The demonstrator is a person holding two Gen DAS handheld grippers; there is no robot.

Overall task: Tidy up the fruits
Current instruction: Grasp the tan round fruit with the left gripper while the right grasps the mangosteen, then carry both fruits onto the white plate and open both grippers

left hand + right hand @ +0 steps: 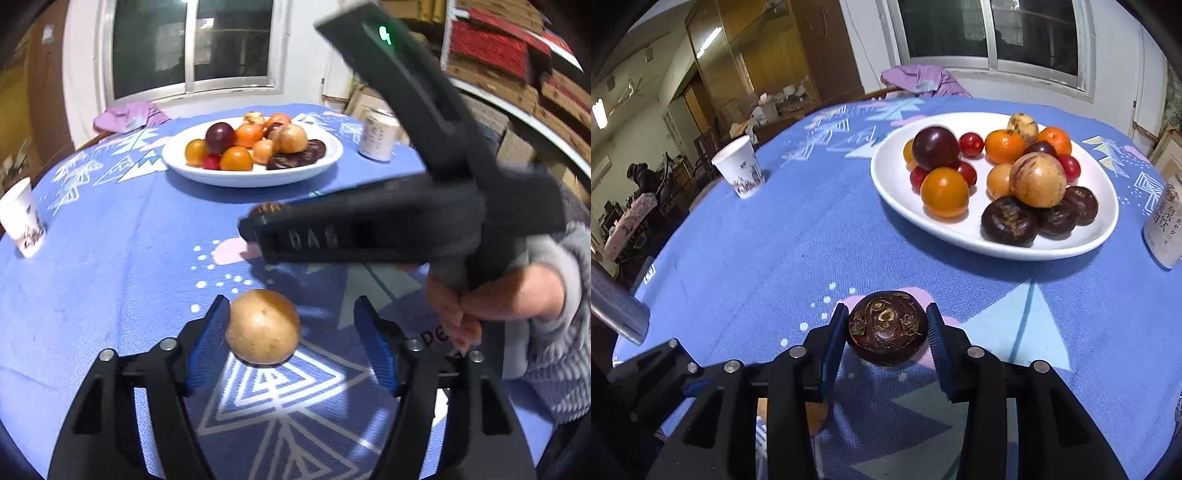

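The left hand-held gripper (291, 332) stands released around a tan fruit (263, 326) on the counter (110, 277); the right hand-held gripper (886, 334) is grasping a dark water chestnut (887, 326).

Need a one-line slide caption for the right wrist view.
Right gripper jaws closed on a dark water chestnut above the blue tablecloth, fruit plate beyond.

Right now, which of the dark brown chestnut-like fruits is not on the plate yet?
The one between the right gripper's fingers, the dark brown fruit with a scarred top, over the blue cloth. The other three lie clustered on the white plate.
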